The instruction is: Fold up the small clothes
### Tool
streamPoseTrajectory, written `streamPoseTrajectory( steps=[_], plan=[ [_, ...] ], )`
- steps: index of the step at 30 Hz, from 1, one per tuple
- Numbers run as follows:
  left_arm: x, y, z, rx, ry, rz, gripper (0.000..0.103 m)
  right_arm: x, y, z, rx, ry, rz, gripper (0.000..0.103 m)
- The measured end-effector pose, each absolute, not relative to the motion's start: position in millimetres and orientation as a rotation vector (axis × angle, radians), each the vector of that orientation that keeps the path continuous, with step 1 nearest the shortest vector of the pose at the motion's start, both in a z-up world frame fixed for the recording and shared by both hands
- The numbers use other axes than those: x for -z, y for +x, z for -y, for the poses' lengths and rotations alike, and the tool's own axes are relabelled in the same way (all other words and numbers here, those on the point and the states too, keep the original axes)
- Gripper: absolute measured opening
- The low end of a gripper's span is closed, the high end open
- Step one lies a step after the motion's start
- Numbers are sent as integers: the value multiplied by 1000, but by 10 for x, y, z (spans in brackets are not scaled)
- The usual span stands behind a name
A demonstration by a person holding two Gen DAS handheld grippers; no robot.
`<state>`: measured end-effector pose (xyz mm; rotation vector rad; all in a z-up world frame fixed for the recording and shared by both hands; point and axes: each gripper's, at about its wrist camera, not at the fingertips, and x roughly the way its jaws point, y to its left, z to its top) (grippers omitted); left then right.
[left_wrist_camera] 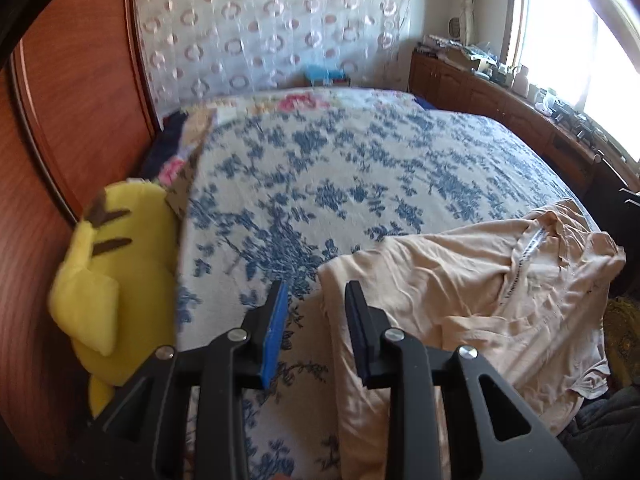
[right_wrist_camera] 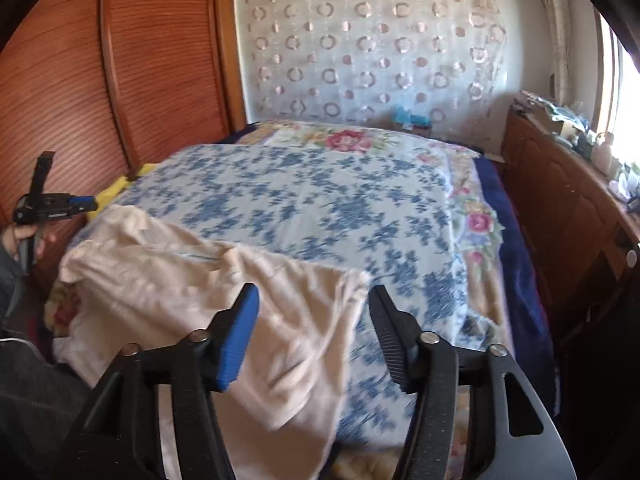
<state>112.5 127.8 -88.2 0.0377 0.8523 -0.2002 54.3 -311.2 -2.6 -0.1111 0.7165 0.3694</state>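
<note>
Where the blue-flowered white bedspread (left_wrist_camera: 340, 184) nears the bed's edge lies a crumpled beige cotton garment (left_wrist_camera: 460, 280) — left tool (left_wrist_camera: 316, 296) and right tool (right_wrist_camera: 314, 300) both parted, gripping nothing.

This is a bedroom in a home. A big bed (right_wrist_camera: 304, 208) is filling most of the room, and a white cover with blue flowers (left_wrist_camera: 340, 184) is lying on it. A yellow soft toy (left_wrist_camera: 108, 276) is sitting beside the bed. A wooden wardrobe (right_wrist_camera: 80, 92) is standing along one side. Sun is shining in through a window (left_wrist_camera: 576, 40) over a long wooden cabinet (left_wrist_camera: 500, 108).
</note>
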Motion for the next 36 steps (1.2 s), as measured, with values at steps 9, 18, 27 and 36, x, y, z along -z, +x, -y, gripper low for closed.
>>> streamPoseTrajectory(
  steps=[9,18,27,36],
  plan=[
    [1153,1413,-1154,227,20,-913,28,576,1265,3137,-323,-40,-829,60],
    [1285,1486,-1058,244,10,-938,28,870,1470,3090,-308,-71,-918,61],
    [1298,1485,-1092,244,-25,-935,28,886,1476,2937,-344,-119,-913,61],
    [1297,1488,-1076,236,-6,-947,30,895,1460,2832,-377,-135,-909,35]
  ],
)
